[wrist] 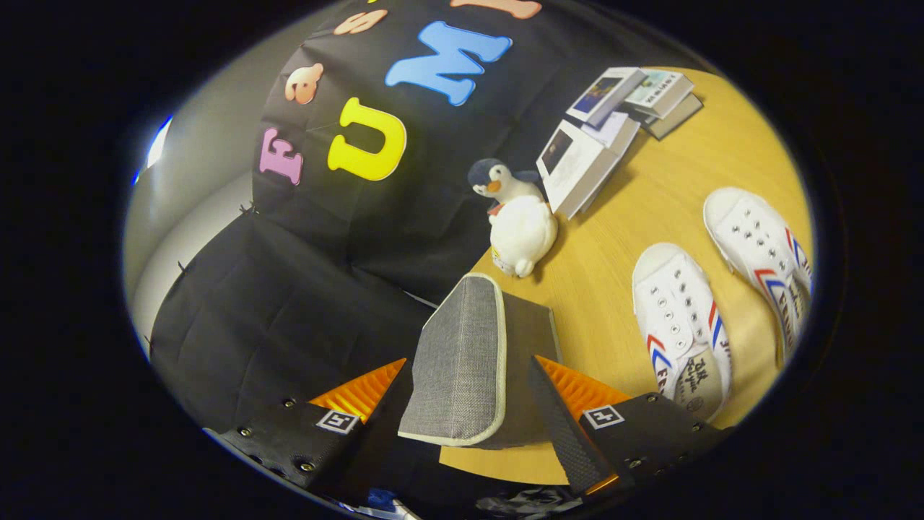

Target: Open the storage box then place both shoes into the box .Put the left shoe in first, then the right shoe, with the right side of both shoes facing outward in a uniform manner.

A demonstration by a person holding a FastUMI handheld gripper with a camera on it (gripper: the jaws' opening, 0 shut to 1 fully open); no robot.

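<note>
My fingers stand spread around the grey storage box lid, not pinching. Both shoes wait at three o'clock. I should grip its edge squarely, then lift slowly.

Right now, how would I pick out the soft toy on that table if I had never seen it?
Start at the yellow wooden table and find the stack of books at its far side. The penguin toy sits right beside them, beyond the grey box between the open fingers. It alone is plump: white belly, dark head, orange beak.
</note>
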